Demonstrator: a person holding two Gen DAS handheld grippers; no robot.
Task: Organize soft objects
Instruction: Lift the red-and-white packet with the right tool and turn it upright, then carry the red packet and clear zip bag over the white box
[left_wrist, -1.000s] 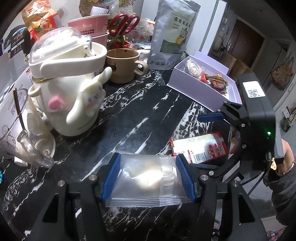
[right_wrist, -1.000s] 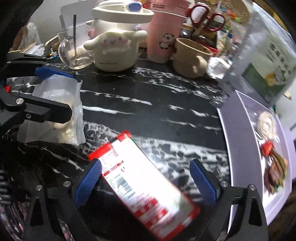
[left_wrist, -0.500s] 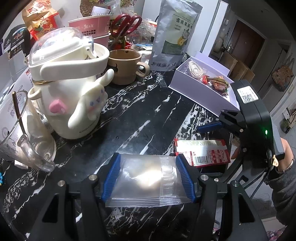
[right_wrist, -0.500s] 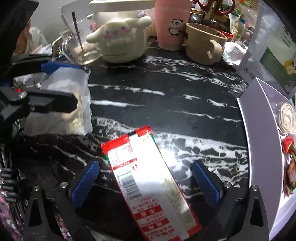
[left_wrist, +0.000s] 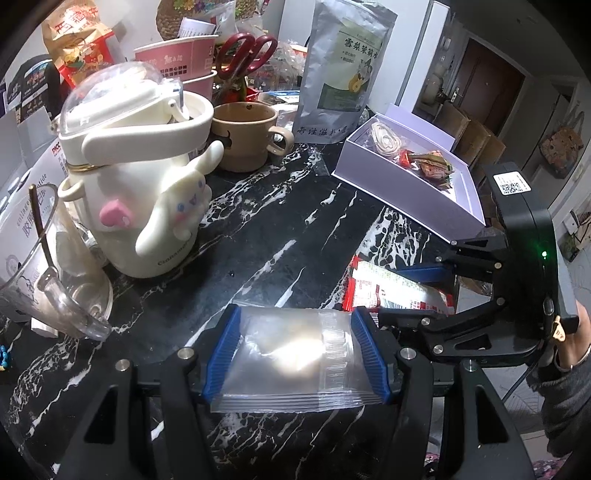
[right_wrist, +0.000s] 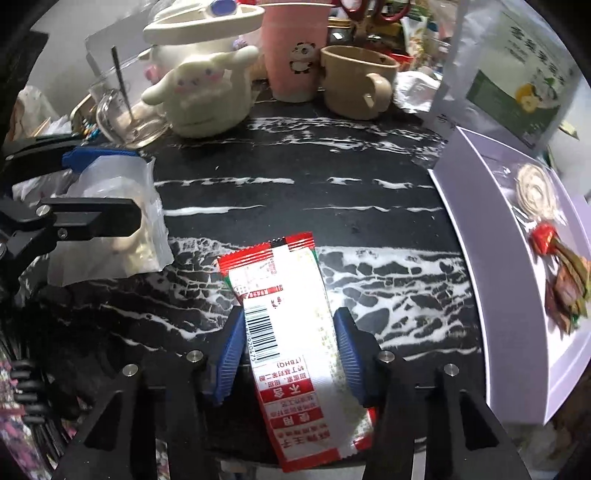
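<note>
My left gripper is shut on a clear zip bag with something pale and soft inside, held low over the black marble table. The bag also shows in the right wrist view at the left. My right gripper is shut on a red-and-white snack packet, its blue pads pressing both long edges. The packet also shows in the left wrist view, with the right gripper over it. A lavender open box holds wrapped snacks at the right.
A white Cinnamoroll pot, a glass mug with a spoon, a tan mug, pink cups, red scissors and a grey pouch crowd the table's back and left. The table's edge runs beside the box.
My right gripper has moved forward over the red-and-white packet and closed from wide open onto its sides. My left gripper still holds the zip bag, nearly unmoved.
</note>
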